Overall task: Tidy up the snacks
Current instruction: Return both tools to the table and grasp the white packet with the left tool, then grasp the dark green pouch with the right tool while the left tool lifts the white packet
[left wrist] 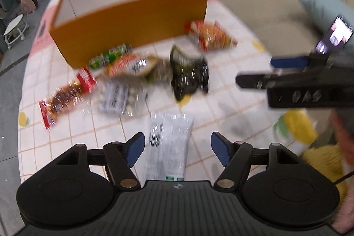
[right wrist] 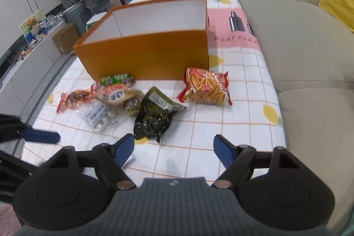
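snacks (right wrist: 205, 86) beside tablecloth (right wrist: 234, 63) lettered "restaura".

— What do we see between our left gripper (left wrist: 177, 147) fingers?
— A white packet (left wrist: 169, 145) lying on the checked cloth (left wrist: 221, 92), our blue pads clear of it on both sides.
— And beyond?
— We see blurred snack bags before the orange box (left wrist: 130, 21); the right gripper (left wrist: 254, 81) reaches in from the right.
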Available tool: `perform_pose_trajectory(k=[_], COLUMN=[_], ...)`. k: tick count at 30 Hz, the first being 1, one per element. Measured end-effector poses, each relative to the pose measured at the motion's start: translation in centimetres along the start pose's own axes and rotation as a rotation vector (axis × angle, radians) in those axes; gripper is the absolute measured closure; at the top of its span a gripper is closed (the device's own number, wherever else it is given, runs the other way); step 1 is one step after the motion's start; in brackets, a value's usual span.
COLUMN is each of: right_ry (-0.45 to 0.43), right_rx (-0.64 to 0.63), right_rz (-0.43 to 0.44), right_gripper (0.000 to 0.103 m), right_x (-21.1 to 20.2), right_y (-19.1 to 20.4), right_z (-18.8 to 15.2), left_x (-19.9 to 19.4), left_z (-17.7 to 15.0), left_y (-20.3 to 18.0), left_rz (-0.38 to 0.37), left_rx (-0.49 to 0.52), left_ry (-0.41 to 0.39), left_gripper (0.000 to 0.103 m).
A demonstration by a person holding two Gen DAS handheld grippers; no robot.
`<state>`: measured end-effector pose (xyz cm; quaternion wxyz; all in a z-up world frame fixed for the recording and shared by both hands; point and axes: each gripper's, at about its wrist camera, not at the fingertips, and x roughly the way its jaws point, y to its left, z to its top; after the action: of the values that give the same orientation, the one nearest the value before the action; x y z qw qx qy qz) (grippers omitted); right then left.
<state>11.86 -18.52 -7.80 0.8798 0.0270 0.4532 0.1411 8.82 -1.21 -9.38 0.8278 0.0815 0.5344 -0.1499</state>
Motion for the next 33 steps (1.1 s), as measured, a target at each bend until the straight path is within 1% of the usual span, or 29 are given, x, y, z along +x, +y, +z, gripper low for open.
perform_pose_trajectory(k=[4,5,6,11,14,18,20,21,23,24,25,27,28,29,30,33], right_ry=[-0.006,-0.004,-0.003,0.006,0.005,0.009,0.004,-0.002,-0.019,-0.028,-0.043,-0.064,-0.077,-0.086,-0.094,-0.086], right_rx=[-0.017,-0.022,-0.024,-0.041,-0.057,-0.073,-0.085,-0.094,-0.115,-0.124,-0.139,-0.165,-0.184,-0.200,-0.219,-0.260], right_rz=[-0.009,-0.008,-0.005,0.014,0.013,0.019,0.019,0.018,0.006,0.000,-0.005,-0.011,-0.017,-0.020,-0.020,-0.016], right_gripper=[0.025,0.022,0.021,0.021,0.020,0.019,0.019,0.019,0.019,0.019,0.020,0.024,0.024,0.029,0.036,0.043], right_x=[0.8,1.0,1.2,2.3,3.2,4.2,4.5,4.7,4.8,4.9,5.0,5.2,5.3,5.4,5.6,6.5], right_y=[0.2,0.2,0.2,0.6,1.0,1.5,1.8,2.0,2.3,2.4,2.6,2.9,3.2,3.4,3.7,4.3], right_z=[-0.3,-0.4,-0.5,-0.6,-0.6,-0.6,-0.7,-0.8,-0.8,-0.8,-0.8,-0.7,-0.7,-0.7,-0.7,-0.5], left_x=[2.6,3.0,3.4,5.1,5.4,5.8,5.9,6.0,6.2,6.2,6.2,6.2,6.2,6.1,6.1,6.2], left_z=[-0.6,-0.7,-0.8,-1.2,-1.4,-1.4,-1.4,-1.4,-1.5,-1.5,-1.4,-1.4,-1.3,-1.3,-1.3,-1.4], left_y=[-0.2,-0.1,0.1,0.9,0.9,0.9,1.0,1.1,1.2,1.2,1.2,1.5,1.7,1.9,2.1,2.1], left_rz=[0.030,0.030,0.025,0.018,0.008,0.002,0.006,0.004,-0.001,-0.005,-0.007,-0.008,-0.012,-0.011,-0.003,0.003], left_rx=[0.051,0.050,0.044,0.022,0.021,0.010,0.008,0.006,-0.006,-0.009,-0.013,-0.042,-0.062,-0.078,-0.089,-0.088], left_ry=[0.054,0.064,0.073,0.104,0.103,0.094,0.092,0.096,0.088,0.081,0.074,0.055,0.048,0.040,0.034,0.026], left_gripper=[0.023,0.023,0.023,0.023,0.023,0.030,0.031,0.034,0.036,0.040,0.043,0.045,0.045,0.045,0.046,0.044])
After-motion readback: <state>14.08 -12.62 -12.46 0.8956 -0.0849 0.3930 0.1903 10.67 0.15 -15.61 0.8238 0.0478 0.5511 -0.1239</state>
